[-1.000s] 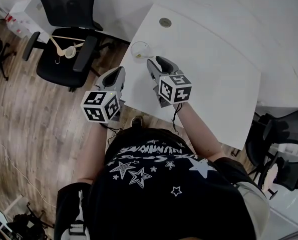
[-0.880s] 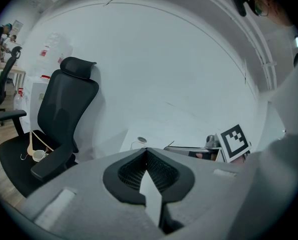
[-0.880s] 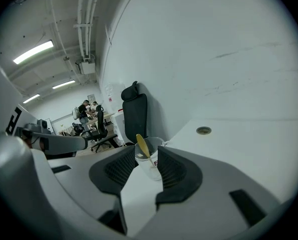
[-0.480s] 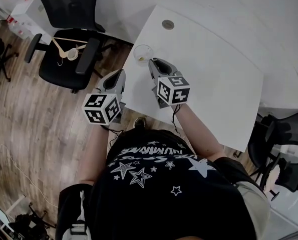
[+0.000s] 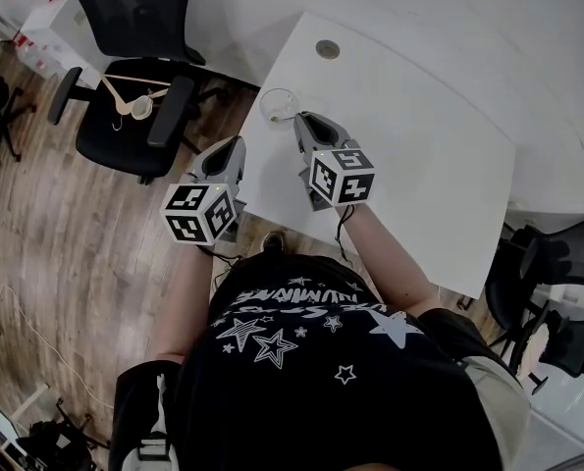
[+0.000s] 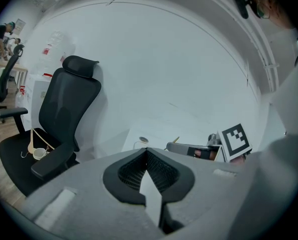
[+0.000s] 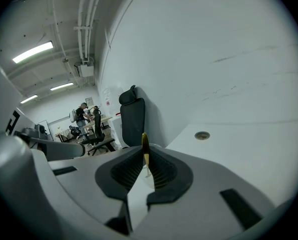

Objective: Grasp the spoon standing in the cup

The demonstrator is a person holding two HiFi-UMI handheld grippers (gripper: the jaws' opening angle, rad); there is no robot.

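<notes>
1. Right gripper view: spoon (image 7: 144,140) handle, gold-coloured, stands upright betw. the pads of the right tongs (image 7: 145,156), right at their tips and dead centre. Tongs are closing. Pads look to be just meeting the handle on both sides, v. little gap left. Handle's long axis runs up-down, square to the closing direction, so it's a clean side pinch. Handle top pokes above the pad tips.

2. Left gripper view: left tongs (image 6: 146,150) pressed together, nothing betw. them. They're aimed past the table corner twd. the wall, w/ an office chair (image 6: 68,109) off to the left. Right tongs show ahead and to the right, a thin gold handle sticking up at their tip.

3. Head view: glass cup (image 5: 277,102) sits near the left corner of the white table (image 5: 419,135). Right tongs' tips are at its near rim, so the spoon lies straight ahead of them. Left tongs hang off the table edge over the floor, beside the right ones but clear of the cup. Right hand is plainly the nearer. Judgement: once the pinch is firm, pull should go straight up along the handle so the cup isn't tipped.
</notes>
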